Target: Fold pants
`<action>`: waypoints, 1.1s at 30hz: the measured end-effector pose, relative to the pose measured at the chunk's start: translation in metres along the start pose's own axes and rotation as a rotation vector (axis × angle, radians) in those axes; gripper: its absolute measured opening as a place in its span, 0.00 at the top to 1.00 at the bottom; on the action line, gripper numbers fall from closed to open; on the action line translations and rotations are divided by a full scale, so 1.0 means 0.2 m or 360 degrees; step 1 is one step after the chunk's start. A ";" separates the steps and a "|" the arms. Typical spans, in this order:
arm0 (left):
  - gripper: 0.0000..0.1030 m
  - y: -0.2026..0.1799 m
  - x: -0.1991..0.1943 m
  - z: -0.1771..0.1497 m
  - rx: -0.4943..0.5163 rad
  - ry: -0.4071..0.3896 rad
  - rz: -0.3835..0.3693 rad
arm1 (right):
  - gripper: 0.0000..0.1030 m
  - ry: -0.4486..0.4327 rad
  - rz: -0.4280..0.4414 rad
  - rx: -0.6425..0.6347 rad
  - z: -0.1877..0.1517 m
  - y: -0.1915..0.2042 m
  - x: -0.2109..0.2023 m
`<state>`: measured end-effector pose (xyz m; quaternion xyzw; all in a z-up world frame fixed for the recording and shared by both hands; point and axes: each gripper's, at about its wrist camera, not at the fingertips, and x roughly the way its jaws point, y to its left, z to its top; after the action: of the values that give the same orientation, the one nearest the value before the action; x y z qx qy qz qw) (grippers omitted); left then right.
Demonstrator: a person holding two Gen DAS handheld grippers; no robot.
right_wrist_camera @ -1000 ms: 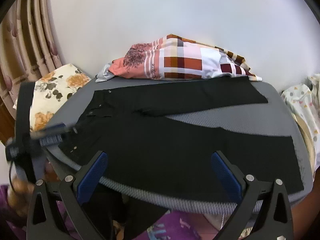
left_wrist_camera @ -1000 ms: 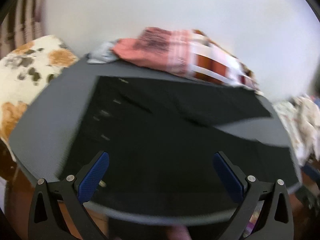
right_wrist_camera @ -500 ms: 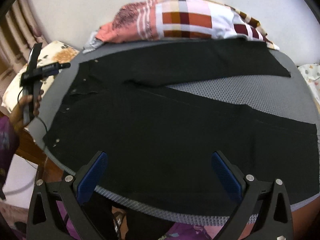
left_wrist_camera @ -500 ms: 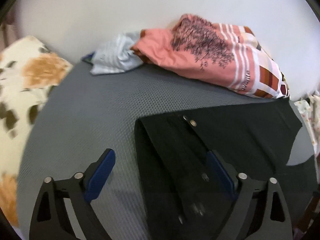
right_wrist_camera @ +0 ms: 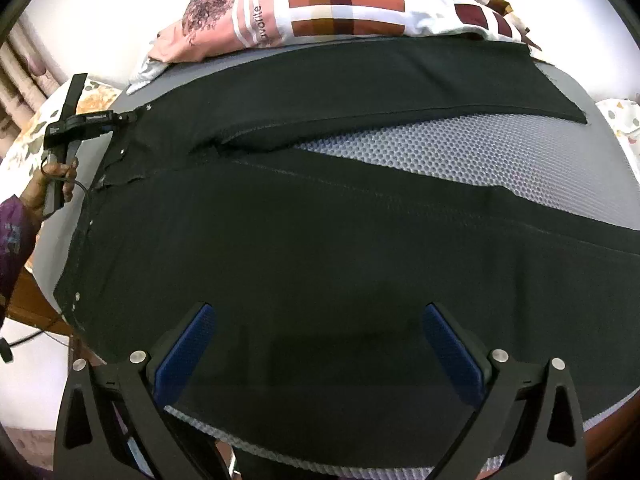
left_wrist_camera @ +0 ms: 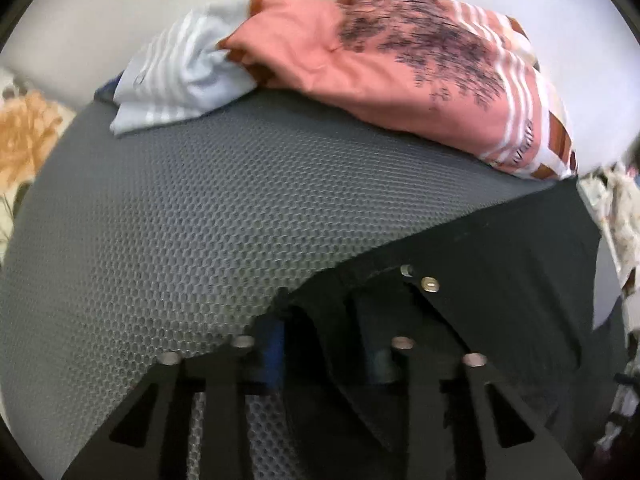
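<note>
Since a second ago, my left gripper [left_wrist_camera: 324,344] has swung from the near waist edge to the far corner of the waistband, and its fingers have just been closing; they now pinch the black cloth by the metal snap [left_wrist_camera: 430,284]. My right gripper [right_wrist_camera: 320,344] has dropped lower over the near leg, its fingers spread wide and holding nothing.

The pants [right_wrist_camera: 320,240] lie flat on the surface [right_wrist_camera: 460,160], waist at nine o'clock, legs running toward three o'clock in a V, with bare mesh between them.

What worries me: the left pinch looks shallow, right at the corner. If I lift fast, I judge the cloth could slip out, or I could be holding only one layer so the waistband peels open instead of folding. The right fingers have no hold yet; lifting the waist alone would probably drag the far leg crooked and wrinkle the crotch. The far leg touches the pile of bedding [right_wrist_camera: 340,12] at twelve o'clock, so a sweep could snag it. The near leg's edge sits close to the surface's rim at six o'clock and could slide off.

The surface is grey honeycomb mesh. A plain pale wall rises behind, a floral cushion [left_wrist_camera: 28,136] sits at nine o'clock, curtains [right_wrist_camera: 24,68] hang at ten o'clock, and a striped cloth [left_wrist_camera: 180,76] lies beside the bedding.
</note>
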<state>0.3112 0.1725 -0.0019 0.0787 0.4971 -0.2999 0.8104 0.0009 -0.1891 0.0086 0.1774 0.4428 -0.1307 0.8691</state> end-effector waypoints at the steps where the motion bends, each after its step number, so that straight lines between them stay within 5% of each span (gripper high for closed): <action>1: 0.78 -0.03 -0.01 0.00 0.0026 -0.0029 0.0035 | 0.00 -0.0015 0.0004 0.0003 0.02 0.00 0.00; 6: 0.82 -0.08 -0.19 -0.02 -0.0055 -0.0288 -0.0033 | 0.00 -0.0149 0.0114 0.0037 0.20 -0.01 -0.05; 14: 0.82 -0.30 -0.53 -0.25 0.0037 -0.0574 -0.0082 | 0.00 -0.0068 0.0942 0.0432 0.79 -0.09 0.14; 23: 0.82 -0.53 -0.65 -0.60 -0.0108 -0.0631 -0.0101 | 0.11 0.0062 0.1018 0.0811 1.17 -0.15 0.51; 24: 0.82 -0.54 -0.65 -0.62 -0.0133 -0.0624 -0.0108 | 0.26 0.0092 0.1003 0.0833 1.19 -0.16 0.56; 25: 0.82 -0.54 -0.65 -0.64 -0.0159 -0.0613 -0.0113 | 0.61 0.0134 0.0939 0.0841 1.20 -0.18 0.61; 27: 0.82 -0.55 -0.63 -0.67 -0.0195 -0.0587 -0.0102 | 0.90 0.0198 0.0866 0.0815 1.19 -0.17 0.64; 33: 0.82 -0.57 -0.64 -0.77 -0.0316 -0.0534 -0.0009 | 0.92 -0.0061 0.0733 0.0540 0.91 -0.09 0.30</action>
<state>0.0891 0.1985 0.0511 -0.0542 0.3823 -0.2607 0.8849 0.1599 -0.2864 0.0546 0.4138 0.3461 -0.0055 0.8420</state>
